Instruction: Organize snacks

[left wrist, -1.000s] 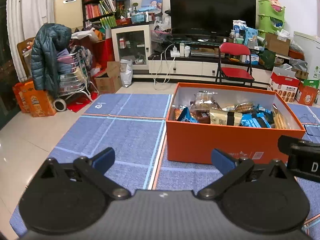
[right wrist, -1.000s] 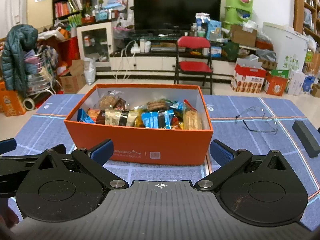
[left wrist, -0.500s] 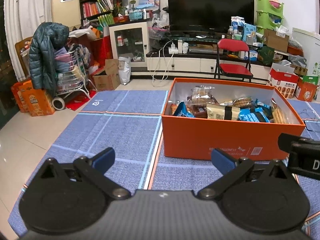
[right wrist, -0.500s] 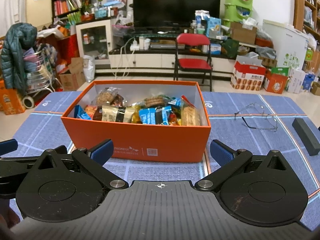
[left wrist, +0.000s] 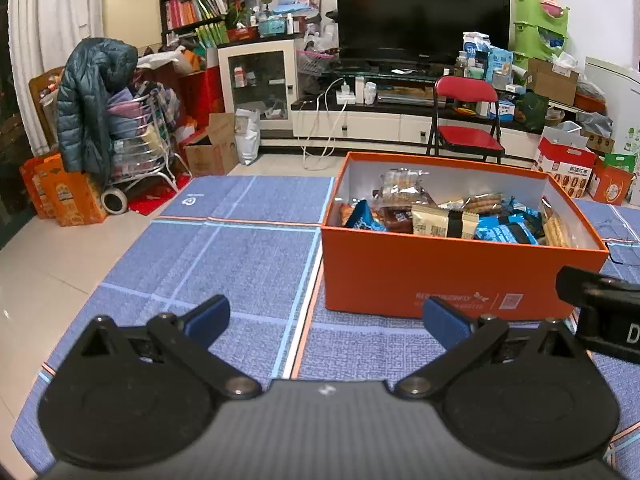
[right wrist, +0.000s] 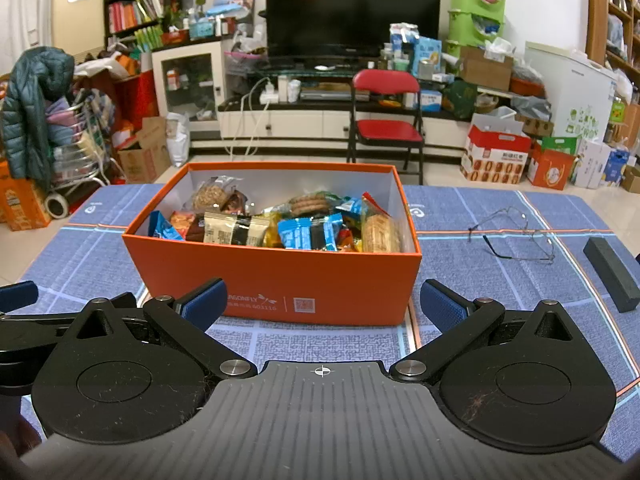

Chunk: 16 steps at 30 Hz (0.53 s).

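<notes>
Both claws empty, jaws spread wide. My left claw (left wrist: 326, 316) hovers low over the blue mat (left wrist: 224, 256) that covers the surface, with the orange shoe box (left wrist: 440, 280) at about 1 o'clock from it. My right claw (right wrist: 322, 306) is squared up on the same box (right wrist: 280, 276), dead ahead at 12 o'clock, near its front wall but not touching it.

The snacks are all inside the box, heaped loose: a blue wrapper (right wrist: 310, 234) near centre, a beige-and-black packet (right wrist: 234, 230) at its 9 o'clock, a round cracker pack (right wrist: 380, 234) against the right wall at 3 o'clock, and a clear bag of cookies (right wrist: 212, 196) toward the back left at 11 o'clock. None lie on the mat that I can see. Glasses (right wrist: 516, 236) and a dark block (right wrist: 612, 276) lie on the mat at 2 to 3 o'clock of the right claw, well apart from the box.

Step, as I read it: approach or standby; no pick is under way. Whether the job is finished or about to begin, I cannot tell. If sorting goes on, the next move calls for lifting a claw over the front rim, coming down on one top packet, probably the blue wrapper, and closing gently so neighbouring packets don't snag and the crackers don't get crushed.
</notes>
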Motion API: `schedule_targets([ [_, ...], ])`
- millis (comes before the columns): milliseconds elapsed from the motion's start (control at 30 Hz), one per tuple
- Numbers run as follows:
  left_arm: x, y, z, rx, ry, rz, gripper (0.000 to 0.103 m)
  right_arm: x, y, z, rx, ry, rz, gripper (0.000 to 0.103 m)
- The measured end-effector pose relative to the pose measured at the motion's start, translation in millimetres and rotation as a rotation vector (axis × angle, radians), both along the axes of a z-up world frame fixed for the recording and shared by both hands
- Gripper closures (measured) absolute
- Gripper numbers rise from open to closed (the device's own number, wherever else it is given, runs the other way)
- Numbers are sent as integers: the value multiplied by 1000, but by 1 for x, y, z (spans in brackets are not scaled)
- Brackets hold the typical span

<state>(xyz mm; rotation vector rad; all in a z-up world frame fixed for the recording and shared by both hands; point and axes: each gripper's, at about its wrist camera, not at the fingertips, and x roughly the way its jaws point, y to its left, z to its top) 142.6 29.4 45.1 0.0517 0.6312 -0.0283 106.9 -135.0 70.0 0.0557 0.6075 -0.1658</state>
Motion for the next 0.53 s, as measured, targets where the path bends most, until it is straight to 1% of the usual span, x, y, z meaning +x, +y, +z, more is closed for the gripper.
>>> schedule_targets([
  [200,1,-1,-2,-7,4,-3,1,0,0,0,0,0,0,8],
  [400,-3,-5,0,16,-36,9,1,-1,0,0,0,-2,-2,8],
  [500,-1,-2,-1,-10,-10,-2,1,-1,-2,1,1,-2,-6,8],
  [533,-1,-2,-1,-7,-8,-5,1,-1,-2,0,1,-1,-7,8],
])
